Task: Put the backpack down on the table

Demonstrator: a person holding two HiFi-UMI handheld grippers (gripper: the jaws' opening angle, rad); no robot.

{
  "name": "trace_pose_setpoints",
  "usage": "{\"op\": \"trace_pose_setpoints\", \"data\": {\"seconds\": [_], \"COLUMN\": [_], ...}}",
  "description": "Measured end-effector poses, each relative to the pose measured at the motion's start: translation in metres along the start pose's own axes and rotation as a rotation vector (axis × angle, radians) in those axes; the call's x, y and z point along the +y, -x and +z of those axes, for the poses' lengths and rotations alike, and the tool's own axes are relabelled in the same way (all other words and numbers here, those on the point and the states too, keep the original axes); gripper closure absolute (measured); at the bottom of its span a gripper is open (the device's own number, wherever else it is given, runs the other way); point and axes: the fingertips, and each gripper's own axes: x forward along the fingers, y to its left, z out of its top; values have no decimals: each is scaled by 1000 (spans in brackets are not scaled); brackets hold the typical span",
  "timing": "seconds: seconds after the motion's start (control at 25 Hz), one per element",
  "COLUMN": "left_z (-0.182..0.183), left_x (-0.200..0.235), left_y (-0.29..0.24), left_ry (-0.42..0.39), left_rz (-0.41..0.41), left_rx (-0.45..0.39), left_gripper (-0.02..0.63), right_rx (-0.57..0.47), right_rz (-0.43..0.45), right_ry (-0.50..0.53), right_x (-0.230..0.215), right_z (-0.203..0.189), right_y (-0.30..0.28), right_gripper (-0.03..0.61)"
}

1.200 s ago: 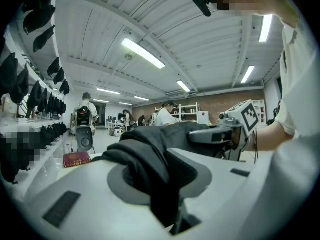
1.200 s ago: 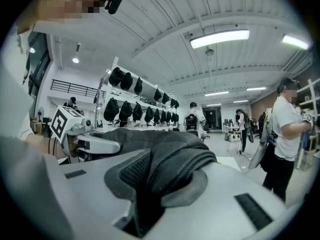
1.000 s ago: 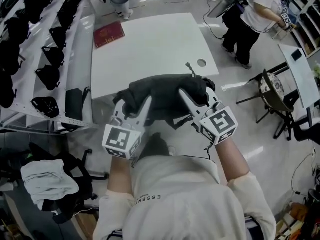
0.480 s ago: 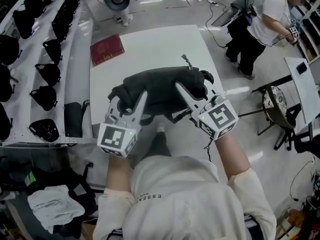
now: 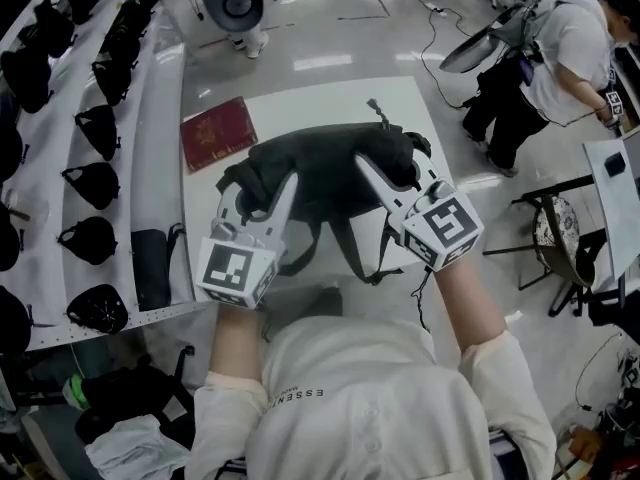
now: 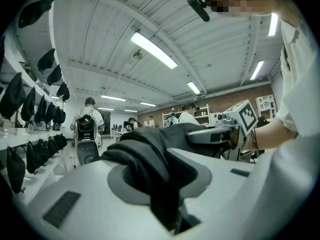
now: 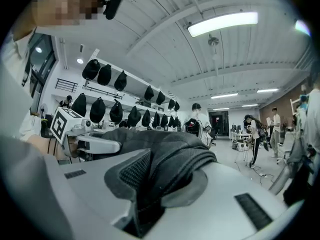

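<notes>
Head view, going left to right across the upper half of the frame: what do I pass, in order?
rack of black bags → red book → backpack → standing person

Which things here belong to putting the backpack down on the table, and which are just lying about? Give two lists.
Part of the job:
- backpack, clamped in the left tool and the right tool
- white table

Just lying about:
- red book on the table
- black bags along the left
- chair at the right
</notes>
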Motion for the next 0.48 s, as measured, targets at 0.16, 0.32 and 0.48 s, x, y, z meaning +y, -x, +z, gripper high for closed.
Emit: {"op": "trace_pose_setpoints", "data": {"seconds": [0.16,0.32,0.48], "left_z": [-2,-8,-18], "left_x": [36,72,104], "left_y": [-35,-65,-93], "left_ry": [-1,0,5], "left_rz": [9,18,29], "left_rx": [-1,-2,-4], "left_gripper": [517,517,517], "right_rx": [-10,-8,-3], "right_rz": [5,13,28], "right_ry": [6,8,9], "right_x": [-31,-57,-80], "right_z": [1,-5,-13], "right_y": [-41,-82,-120], "right_gripper": [488,486,486]}}
